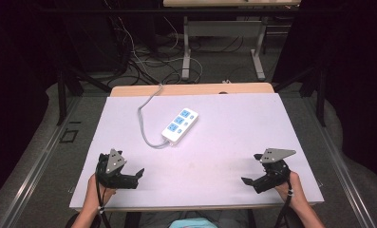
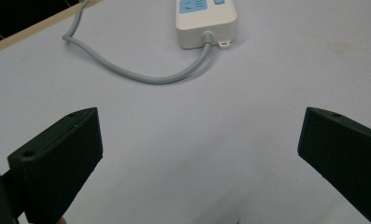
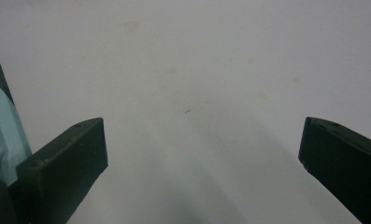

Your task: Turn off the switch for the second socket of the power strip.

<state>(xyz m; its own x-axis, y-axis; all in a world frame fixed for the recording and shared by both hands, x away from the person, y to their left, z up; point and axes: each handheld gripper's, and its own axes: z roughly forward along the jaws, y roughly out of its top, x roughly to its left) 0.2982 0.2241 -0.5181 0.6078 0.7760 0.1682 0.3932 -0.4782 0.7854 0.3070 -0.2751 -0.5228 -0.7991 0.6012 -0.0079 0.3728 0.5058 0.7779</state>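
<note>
A white power strip [image 1: 180,125] with blue sockets lies slantwise on the white tabletop [image 1: 233,123], its grey cable [image 1: 143,128] looping back over the far edge. In the left gripper view the strip's near end [image 2: 205,23] and cable [image 2: 141,77] sit ahead of the jaws. My left gripper [image 1: 139,174] rests near the front left of the table, open and empty, its jaws spread wide [image 2: 199,154]. My right gripper [image 1: 246,181] rests near the front right, also open with nothing between its jaws [image 3: 202,158], pointing across bare tabletop.
The tabletop's front edge [image 1: 195,207] runs just below both hands. A wooden strip [image 1: 191,89] borders the far side. Beyond stand another table's legs [image 1: 186,57] and tangled floor cables [image 1: 143,61]. A light blue garment [image 3: 1,135] shows past the table's edge.
</note>
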